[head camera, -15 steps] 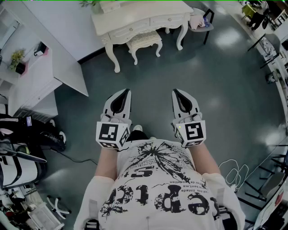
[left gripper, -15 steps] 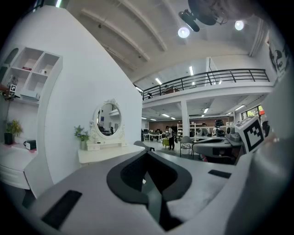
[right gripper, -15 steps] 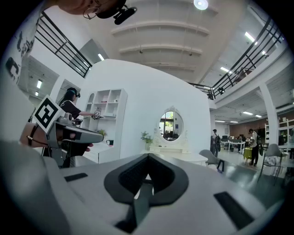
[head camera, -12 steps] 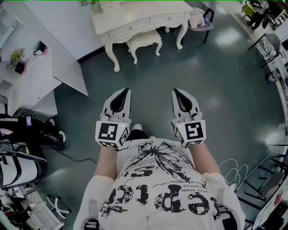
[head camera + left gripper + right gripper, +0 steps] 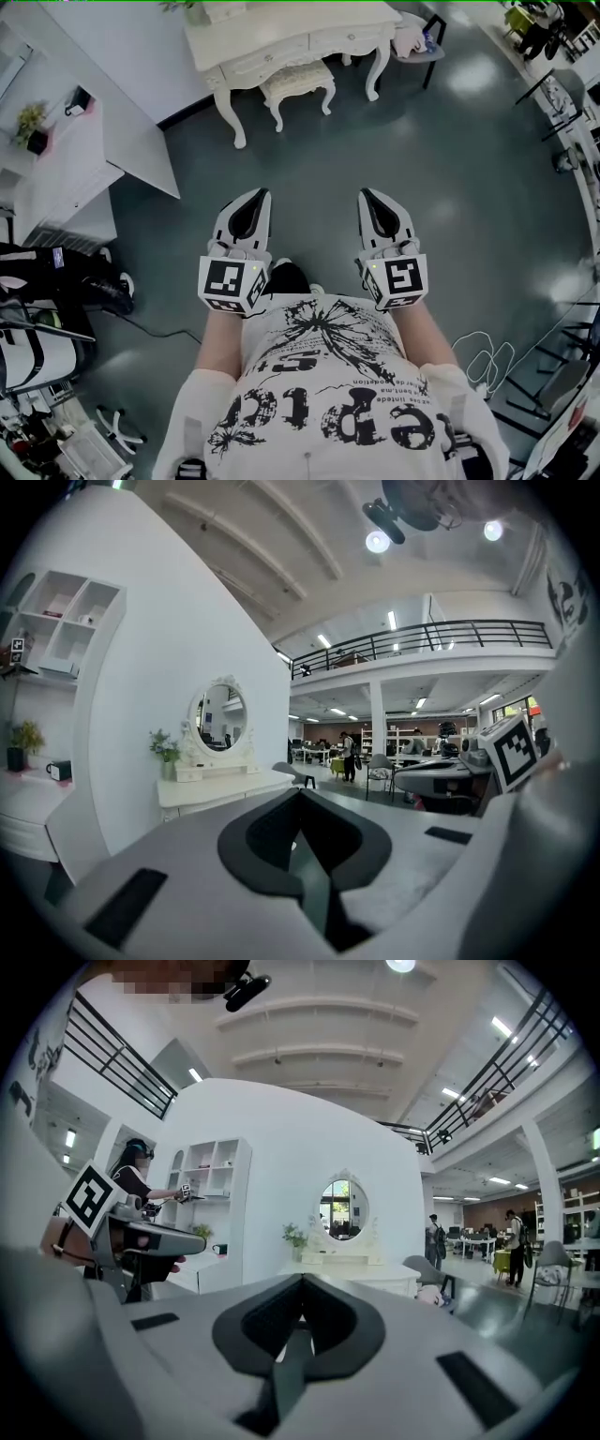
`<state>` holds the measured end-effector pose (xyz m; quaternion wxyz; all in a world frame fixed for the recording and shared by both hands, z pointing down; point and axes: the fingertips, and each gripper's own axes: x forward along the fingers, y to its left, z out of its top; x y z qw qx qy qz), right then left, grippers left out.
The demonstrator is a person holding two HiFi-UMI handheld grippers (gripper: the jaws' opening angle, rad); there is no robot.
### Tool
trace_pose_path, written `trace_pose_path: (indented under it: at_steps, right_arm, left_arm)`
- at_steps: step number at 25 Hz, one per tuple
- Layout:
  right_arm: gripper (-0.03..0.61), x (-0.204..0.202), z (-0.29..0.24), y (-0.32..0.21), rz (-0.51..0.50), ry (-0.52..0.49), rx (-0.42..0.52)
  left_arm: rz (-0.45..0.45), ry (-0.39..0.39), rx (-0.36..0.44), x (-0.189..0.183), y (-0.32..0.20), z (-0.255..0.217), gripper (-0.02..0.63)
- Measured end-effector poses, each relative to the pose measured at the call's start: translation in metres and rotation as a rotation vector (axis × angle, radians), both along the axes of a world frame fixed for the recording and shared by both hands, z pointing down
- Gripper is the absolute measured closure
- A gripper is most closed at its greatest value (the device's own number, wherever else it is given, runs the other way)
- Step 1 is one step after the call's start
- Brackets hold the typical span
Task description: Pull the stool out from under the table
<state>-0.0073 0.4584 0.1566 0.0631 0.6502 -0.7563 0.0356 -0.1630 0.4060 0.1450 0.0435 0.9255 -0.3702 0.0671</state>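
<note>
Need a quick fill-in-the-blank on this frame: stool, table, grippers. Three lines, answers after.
1. The stool stands partly tucked ____ the white table.
2. The left gripper and the right gripper both have their jaws ____, with nothing between them.
3. In the right gripper view, the potted plant on the table stands to the ____ of the oval mirror.
Missing words: under; shut; left.

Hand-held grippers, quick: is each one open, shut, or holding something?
Left white hand-held gripper: closed, holding nothing.
Right white hand-held gripper: closed, holding nothing.
</note>
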Motion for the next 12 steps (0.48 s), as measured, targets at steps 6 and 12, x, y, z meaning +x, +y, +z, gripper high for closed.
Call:
trace_pose_path:
  at_steps: [6,12]
  right_arm:
    - [0.563,0.01,0.022,-0.014,0.011,-0.026,-0.033]
    - [0.563,0.017,0.039,-0.066,0.015,-0.026,-0.064]
  left_arm:
    - [-0.025,-0.026,-0.049,-0.006,-0.011,0.028,0.597]
    - [-0.051,-0.03,-0.06,-0.011,-0.061,0.041,0.597]
